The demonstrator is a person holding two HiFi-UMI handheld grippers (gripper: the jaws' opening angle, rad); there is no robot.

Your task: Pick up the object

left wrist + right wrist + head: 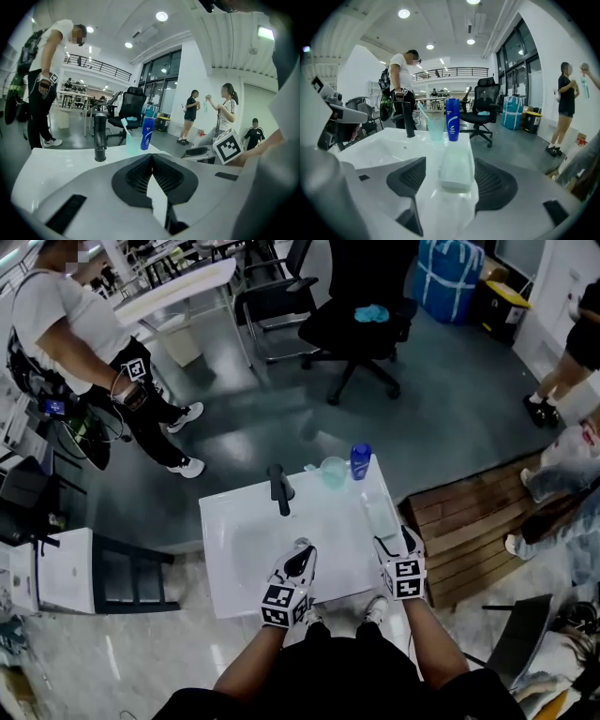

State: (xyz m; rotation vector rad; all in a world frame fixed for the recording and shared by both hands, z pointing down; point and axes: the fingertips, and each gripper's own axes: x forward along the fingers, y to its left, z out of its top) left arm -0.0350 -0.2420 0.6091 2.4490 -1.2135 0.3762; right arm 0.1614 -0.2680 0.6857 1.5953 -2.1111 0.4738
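1. The pale block [457, 165] is lying flat on the glossy white worktop [234, 563], right of the black faucet [279, 488] and nearer the wearer.
2. It is looking light, rigid and smooth, and probably slick. Gripping low across its long sides seems safest.
3. The right claw [451, 187] is standing wide open around the block's near end, pads not touching. The left claw [151, 159] is sitting closed on nothing, in front of the faucet.
4. A cup [333, 471] and a blue bottle [360, 461] are standing just right of the faucet, beyond the block, and look easy to knock.
5. Beyond the faucet, an office chair [361, 315] is sitting on grey floor, and people are standing about.
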